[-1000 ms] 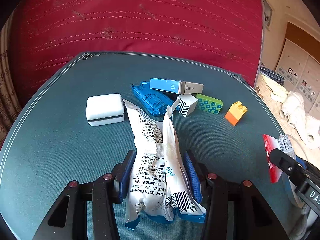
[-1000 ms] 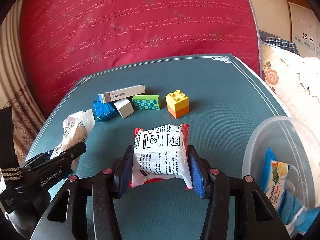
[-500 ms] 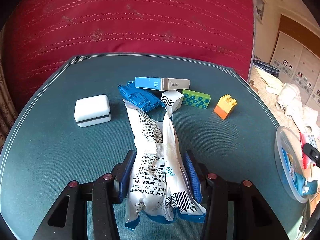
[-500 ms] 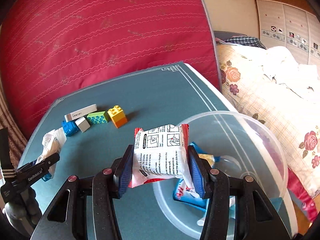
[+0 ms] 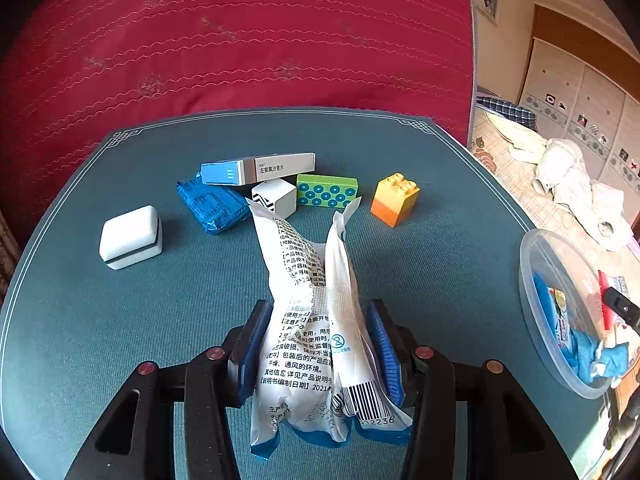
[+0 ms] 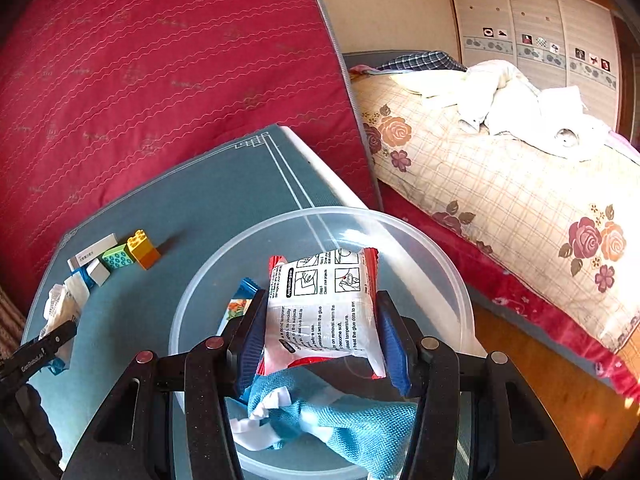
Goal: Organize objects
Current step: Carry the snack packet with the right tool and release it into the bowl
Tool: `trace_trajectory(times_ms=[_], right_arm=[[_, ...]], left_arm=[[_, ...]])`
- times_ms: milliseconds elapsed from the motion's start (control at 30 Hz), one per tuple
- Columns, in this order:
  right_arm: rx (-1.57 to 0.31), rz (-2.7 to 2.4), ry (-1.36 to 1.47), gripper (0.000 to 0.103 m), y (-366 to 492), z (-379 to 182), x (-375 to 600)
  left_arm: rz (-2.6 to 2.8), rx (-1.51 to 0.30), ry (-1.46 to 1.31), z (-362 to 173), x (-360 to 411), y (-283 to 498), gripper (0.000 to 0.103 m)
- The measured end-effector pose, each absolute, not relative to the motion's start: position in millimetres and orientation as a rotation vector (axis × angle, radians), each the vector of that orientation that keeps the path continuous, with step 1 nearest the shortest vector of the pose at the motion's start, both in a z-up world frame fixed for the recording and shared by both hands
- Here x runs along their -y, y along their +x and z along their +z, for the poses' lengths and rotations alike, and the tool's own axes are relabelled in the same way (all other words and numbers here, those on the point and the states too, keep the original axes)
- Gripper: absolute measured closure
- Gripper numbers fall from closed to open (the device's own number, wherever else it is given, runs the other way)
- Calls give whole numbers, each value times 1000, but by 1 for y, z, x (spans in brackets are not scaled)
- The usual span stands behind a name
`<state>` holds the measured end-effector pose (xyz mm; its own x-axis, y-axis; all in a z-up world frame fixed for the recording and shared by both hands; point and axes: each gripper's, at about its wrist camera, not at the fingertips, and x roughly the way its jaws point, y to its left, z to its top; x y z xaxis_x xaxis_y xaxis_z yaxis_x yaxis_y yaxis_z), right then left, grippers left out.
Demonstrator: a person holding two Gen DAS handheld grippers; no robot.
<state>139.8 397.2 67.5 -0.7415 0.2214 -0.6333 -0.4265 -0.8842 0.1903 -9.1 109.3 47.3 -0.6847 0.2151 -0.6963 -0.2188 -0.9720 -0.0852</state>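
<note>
My left gripper (image 5: 316, 344) is shut on a white printed pouch (image 5: 308, 320) with a barcode, held above the teal table (image 5: 120, 320). My right gripper (image 6: 320, 336) is shut on a red-and-white sachet (image 6: 324, 300), held over the clear plastic bowl (image 6: 400, 232) at the table's right edge. Inside the bowl lie a blue cloth (image 6: 348, 412) and a blue snack packet (image 6: 240, 304). The same bowl (image 5: 536, 280) shows at the far right of the left wrist view. The left gripper (image 6: 44, 352) and its pouch appear at the lower left of the right wrist view.
Near the table's far side sit a white block (image 5: 130, 238), a blue packet (image 5: 212, 204), a long medicine box (image 5: 260, 168), a small white cube (image 5: 276, 196), a green dotted brick (image 5: 326, 190) and a yellow-orange brick (image 5: 394, 198). A red quilt (image 5: 240, 40) backs the table; a bed (image 6: 500, 160) lies right.
My right gripper has swung right with the sachet, from over the table to above the bowl. My left gripper has shifted with its pouch, so the bowl has come further into its view.
</note>
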Motion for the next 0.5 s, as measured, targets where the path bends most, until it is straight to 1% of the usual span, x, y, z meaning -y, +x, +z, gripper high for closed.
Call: trace_trajectory(times_ms=[267, 433, 500], right_arm=[[-478, 2599, -887, 49, 141, 60, -411], [-456, 2591, -887, 48, 141, 57, -414], [-452, 2590, -887, 40, 141, 57, -414]], left_arm=[[2660, -47, -1081, 56, -130, -3, 51], [2640, -60, -1074, 60, -142, -3, 51], [2632, -68, -1071, 61, -147, -4, 51]])
